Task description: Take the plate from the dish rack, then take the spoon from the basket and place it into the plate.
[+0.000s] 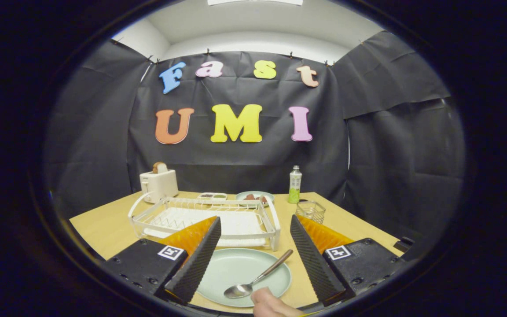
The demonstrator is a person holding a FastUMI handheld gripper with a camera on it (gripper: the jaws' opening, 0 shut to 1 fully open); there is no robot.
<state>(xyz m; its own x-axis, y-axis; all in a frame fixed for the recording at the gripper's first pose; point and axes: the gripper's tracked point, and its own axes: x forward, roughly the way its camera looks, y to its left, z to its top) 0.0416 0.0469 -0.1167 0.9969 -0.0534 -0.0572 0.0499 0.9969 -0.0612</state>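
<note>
On the wooden table (pixel 104 229), seen from the gripper view, a pale green plate (pixel 236 268) lies flat just in front of the white dish rack (pixel 205 218), between the two fingers of the gripper (pixel 255 235). The plate is round, plain and shallow, with a low rim and a matte look. A metal spoon (pixel 258 277) rests across it: its shiny bowl sits face up on the near part of the plate, and its slim handle runs back and to the right, crossing the rim toward the rack's corner. A fingertip of a person's hand (pixel 271 304) shows at the near rim of the plate, just beside the spoon's bowl.

The jaws stand wide apart, gripping nothing, one finger on each side of the plate and above it.

Beyond the fingers, the dish rack is a white wire frame with a white tray under it. To its right stands a small clear basket (pixel 310 211). Further back along the wall are a white toaster (pixel 159 185) with a slice of bread in it, a small tray (pixel 211 196), a second plate (pixel 253 197) bearing something dark red, and a green bottle (pixel 295 185).
</note>
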